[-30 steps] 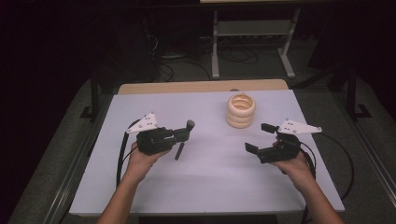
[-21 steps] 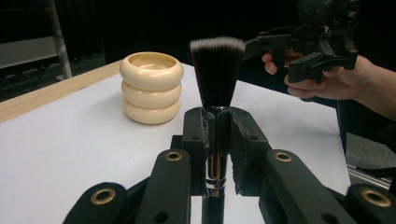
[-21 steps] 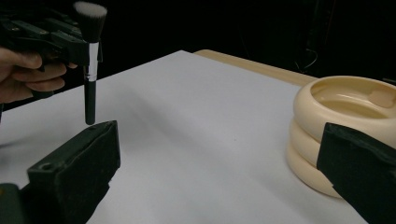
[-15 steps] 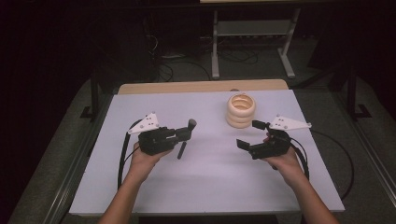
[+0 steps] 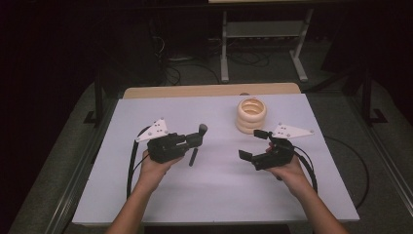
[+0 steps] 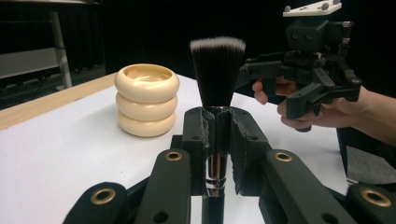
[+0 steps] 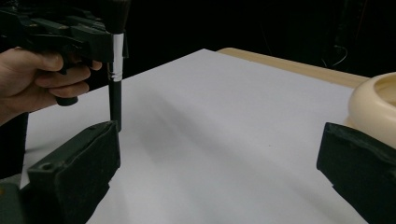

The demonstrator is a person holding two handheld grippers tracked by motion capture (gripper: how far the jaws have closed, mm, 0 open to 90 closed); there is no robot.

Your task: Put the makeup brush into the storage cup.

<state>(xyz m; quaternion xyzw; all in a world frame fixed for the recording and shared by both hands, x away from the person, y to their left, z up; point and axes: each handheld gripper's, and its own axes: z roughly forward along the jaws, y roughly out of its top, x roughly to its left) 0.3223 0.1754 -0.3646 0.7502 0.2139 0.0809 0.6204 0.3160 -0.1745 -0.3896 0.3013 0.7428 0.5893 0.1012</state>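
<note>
A makeup brush with a black handle, silver ferrule and dark white-tipped bristles stands nearly upright, pinched at the ferrule. My left gripper is shut on it, left of the table's middle. A cream pot shaped like three stacked rings, open on top, stands at the back right of the white table. My right gripper is just in front of the pot with its jaws wide apart and nothing between them. In the right gripper view the brush handle hangs at the left and the pot sits at the right edge.
A white sheet covers the table, with a wooden strip along its far edge. Black cables trail from both grippers. A metal stand is on the dark floor beyond the table.
My right gripper has moved left and forward, closer to the cream pot and the table's middle, still open. The left gripper and brush have barely shifted.
</note>
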